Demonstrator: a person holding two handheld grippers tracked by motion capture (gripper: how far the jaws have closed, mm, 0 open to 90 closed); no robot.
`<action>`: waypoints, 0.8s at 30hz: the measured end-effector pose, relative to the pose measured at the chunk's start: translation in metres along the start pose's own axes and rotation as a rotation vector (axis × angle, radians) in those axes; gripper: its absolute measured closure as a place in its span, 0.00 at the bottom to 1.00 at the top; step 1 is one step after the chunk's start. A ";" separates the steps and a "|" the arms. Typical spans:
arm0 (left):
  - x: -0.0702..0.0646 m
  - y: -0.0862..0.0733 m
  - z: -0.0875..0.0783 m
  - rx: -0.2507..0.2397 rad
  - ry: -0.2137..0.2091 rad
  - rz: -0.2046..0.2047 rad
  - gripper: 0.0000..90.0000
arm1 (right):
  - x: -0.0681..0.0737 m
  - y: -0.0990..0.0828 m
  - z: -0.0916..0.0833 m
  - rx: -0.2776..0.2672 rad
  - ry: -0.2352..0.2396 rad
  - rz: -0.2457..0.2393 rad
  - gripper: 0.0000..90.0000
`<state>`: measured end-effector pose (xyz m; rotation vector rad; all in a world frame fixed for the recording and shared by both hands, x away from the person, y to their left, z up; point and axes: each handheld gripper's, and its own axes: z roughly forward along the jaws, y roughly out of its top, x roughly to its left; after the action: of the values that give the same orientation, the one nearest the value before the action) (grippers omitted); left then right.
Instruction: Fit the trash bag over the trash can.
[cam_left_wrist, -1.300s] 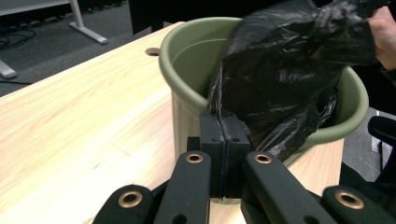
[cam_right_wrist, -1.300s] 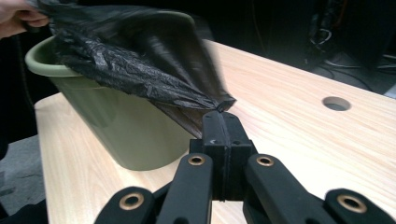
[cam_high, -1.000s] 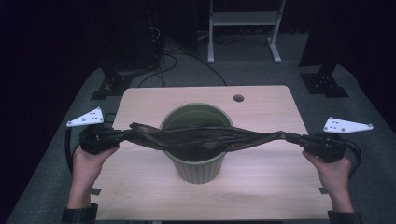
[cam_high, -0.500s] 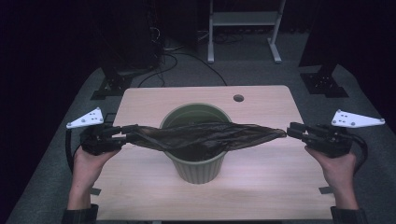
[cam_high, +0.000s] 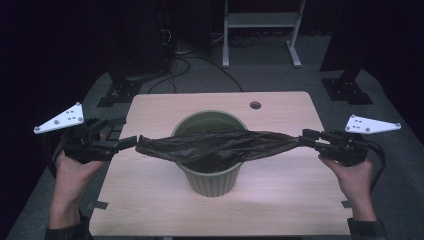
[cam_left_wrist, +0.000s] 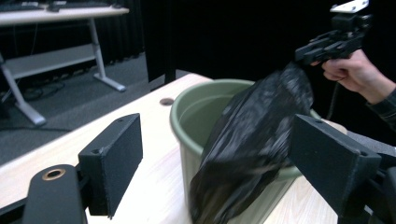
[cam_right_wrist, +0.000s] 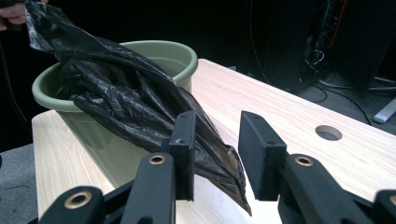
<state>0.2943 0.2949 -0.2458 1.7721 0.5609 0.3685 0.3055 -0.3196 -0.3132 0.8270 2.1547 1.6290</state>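
bag: black plastic bag (cam_high: 215, 148); we see it strung from claw to claw, sagging over the bin's mouth
handling: we judge it light, limp and slick; take it by a bunched end or the hem, not mid-sheet
left claw (cam_high: 131, 142): jaws wide, just been opening; bag end loose between them
right claw (cam_high: 305, 136): narrow gap, just been opening; bag tip between, unpinched
bin (cam_high: 210, 180): green, below and between the claws, on the table (cam_high: 280, 200)

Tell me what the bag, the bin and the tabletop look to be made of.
Black bag: thin plastic film, glossy, finely crinkled. Green bin: apparently moulded plastic, matt, with a smooth rolled rim. Tabletop: pale wood or wood-look laminate, showing straight grain lines.
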 end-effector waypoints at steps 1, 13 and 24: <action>-0.002 0.004 0.002 -0.001 -0.010 0.008 0.18 | 0.000 0.000 0.001 0.000 0.001 -0.001 0.73; -0.027 0.022 0.066 0.061 -0.130 0.070 0.16 | 0.003 0.008 0.008 0.004 0.021 -0.011 0.73; -0.034 0.010 0.103 0.164 -0.155 0.090 0.16 | 0.005 0.009 0.010 0.006 0.030 -0.016 0.73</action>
<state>0.3211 0.1908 -0.2629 1.9691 0.4115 0.2502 0.3100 -0.3073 -0.3077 0.7896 2.1823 1.6372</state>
